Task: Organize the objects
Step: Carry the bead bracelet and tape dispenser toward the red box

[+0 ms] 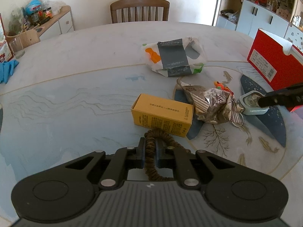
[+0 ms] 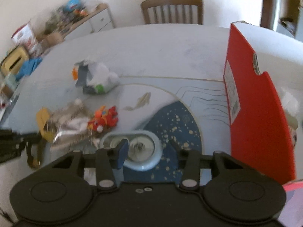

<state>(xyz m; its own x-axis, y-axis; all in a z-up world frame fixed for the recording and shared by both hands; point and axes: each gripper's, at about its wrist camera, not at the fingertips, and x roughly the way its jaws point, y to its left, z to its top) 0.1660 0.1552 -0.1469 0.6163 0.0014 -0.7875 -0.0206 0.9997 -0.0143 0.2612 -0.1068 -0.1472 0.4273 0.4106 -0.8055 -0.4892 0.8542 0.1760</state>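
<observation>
In the left wrist view my left gripper (image 1: 151,150) is shut on a brown fabric hair tie (image 1: 161,134), which loops out in front of the jaws and behind them. Just beyond lies a yellow carton (image 1: 162,113), with a crumpled silver snack bag (image 1: 210,104) to its right. In the right wrist view my right gripper (image 2: 147,148) hangs over a small light-blue round tin (image 2: 141,165) on the dark blue patch of the table. Its left finger (image 2: 123,151) stands above the tin's top and its right finger (image 2: 175,146) is clear of the rim. Neither pad presses on the tin.
A red shoe box (image 2: 259,104) stands upright close on the right. A red-orange toy keychain (image 2: 106,120) and a tissue pack (image 1: 174,56) lie on the table (image 1: 75,94). A wooden chair (image 1: 140,9) is at the far edge, a cluttered sideboard (image 1: 55,19) at the left.
</observation>
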